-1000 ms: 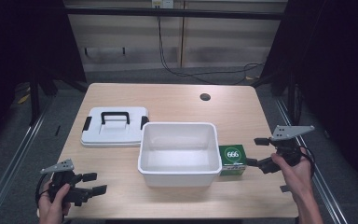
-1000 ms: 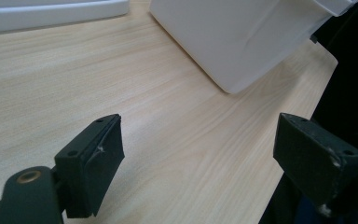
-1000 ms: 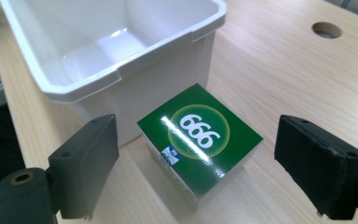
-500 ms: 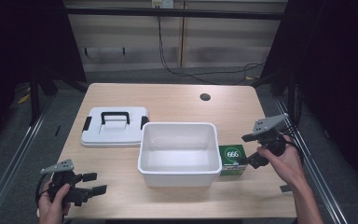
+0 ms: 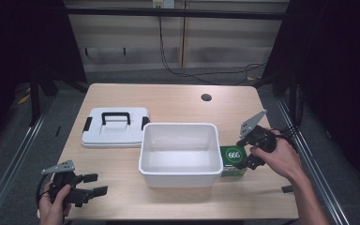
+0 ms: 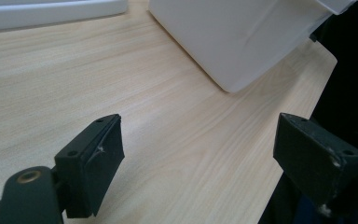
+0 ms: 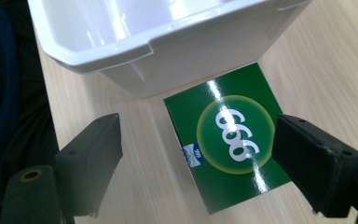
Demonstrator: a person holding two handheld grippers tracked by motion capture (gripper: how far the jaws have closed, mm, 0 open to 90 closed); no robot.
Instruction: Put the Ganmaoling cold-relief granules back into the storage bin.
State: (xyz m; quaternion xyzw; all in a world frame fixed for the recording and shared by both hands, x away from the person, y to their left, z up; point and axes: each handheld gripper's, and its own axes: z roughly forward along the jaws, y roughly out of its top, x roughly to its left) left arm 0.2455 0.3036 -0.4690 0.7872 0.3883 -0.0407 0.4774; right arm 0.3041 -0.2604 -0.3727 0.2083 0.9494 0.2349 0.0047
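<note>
Hovering over the green box (image 5: 234, 161), your right gripper (image 5: 252, 159) has its fingers (image 7: 91, 161) spread wide, one on either side of the box and not touching it. That box lies flat on the table (image 5: 178, 101) near its right edge, touching the right wall of the white tub (image 5: 178, 174). Your left gripper (image 5: 93, 184) sits at the table's near-left corner, fingers (image 6: 93, 161) released with bare wood between them. A white lid (image 5: 117, 133) with a black handle lies toward the left edge, just beside the tub.
</note>
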